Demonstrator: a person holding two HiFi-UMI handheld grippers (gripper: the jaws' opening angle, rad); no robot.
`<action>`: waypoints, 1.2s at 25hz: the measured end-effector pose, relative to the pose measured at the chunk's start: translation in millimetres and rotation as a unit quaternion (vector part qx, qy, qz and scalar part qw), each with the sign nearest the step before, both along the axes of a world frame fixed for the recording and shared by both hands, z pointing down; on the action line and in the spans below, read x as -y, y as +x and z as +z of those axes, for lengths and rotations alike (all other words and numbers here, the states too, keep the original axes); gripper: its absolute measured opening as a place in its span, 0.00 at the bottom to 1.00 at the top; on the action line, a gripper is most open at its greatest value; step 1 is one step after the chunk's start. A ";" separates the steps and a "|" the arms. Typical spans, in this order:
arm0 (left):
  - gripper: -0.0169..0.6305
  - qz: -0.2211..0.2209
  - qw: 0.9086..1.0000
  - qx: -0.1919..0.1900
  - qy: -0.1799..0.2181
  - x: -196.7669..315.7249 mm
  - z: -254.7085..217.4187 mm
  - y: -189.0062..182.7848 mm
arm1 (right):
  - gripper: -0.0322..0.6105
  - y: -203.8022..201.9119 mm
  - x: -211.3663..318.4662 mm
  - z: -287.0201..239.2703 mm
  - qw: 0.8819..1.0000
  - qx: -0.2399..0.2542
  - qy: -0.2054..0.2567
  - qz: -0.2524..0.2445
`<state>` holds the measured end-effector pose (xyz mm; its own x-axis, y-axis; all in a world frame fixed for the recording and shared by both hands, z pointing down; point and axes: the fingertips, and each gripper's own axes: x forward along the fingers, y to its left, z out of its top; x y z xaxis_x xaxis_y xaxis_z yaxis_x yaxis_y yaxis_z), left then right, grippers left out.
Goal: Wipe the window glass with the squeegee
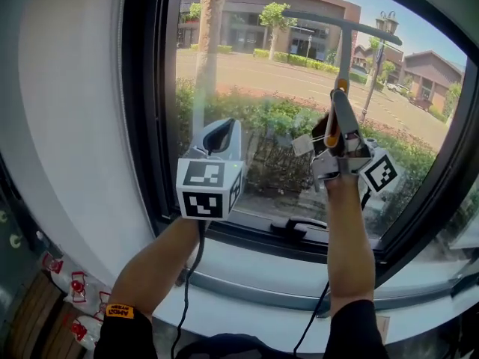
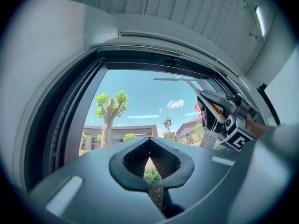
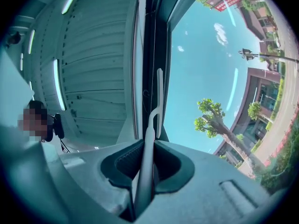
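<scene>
The squeegee [image 1: 340, 58] stands upright against the window glass [image 1: 254, 73], its grey blade [image 1: 343, 24] lying across the upper right of the pane. My right gripper [image 1: 338, 129] is shut on the orange and grey handle below it. In the right gripper view the handle [image 3: 145, 171] runs up between the jaws to the blade [image 3: 160, 101], beside the glass [image 3: 210, 69]. My left gripper [image 1: 218, 134] is held up near the lower left of the pane, shut with nothing in it [image 2: 150, 146]. From there the right gripper [image 2: 230, 120] and the squeegee [image 2: 184, 80] show at the right.
A black window frame [image 1: 150, 103] borders the pane, with a white sill [image 1: 262, 271] below and a dark latch [image 1: 299, 226] on the bottom rail. A grey wall [image 1: 67, 111] rises at the left. Red-labelled bottles [image 1: 71, 290] lie low left. A person [image 3: 37, 120] stands behind.
</scene>
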<state>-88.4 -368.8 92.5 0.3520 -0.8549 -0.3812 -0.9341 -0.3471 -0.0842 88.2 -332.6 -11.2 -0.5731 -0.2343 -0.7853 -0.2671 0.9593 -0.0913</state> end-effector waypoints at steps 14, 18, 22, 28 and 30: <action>0.05 -0.017 0.999 -0.013 0.029 -4.5 -21.1 22.3 | 0.12 22.6 10.7 -49.9 1.000 0.026 0.002 -0.012; 0.05 -0.017 0.999 -0.020 0.021 -0.2 -26.6 26.1 | 0.13 19.7 12.6 -48.1 1.000 0.016 -0.004 -0.022; 0.05 -0.014 0.999 -0.028 0.011 5.6 -36.2 30.0 | 0.13 19.6 14.9 -47.1 0.999 0.007 -0.013 -0.033; 0.05 -0.008 1.000 -0.019 -0.017 7.8 12.5 48.7 | 0.13 28.9 9.7 14.7 0.998 0.007 -0.046 -0.051; 0.05 -0.005 0.999 -0.013 -0.029 4.4 47.3 56.5 | 0.13 35.6 4.2 57.1 0.997 0.009 -0.061 -0.053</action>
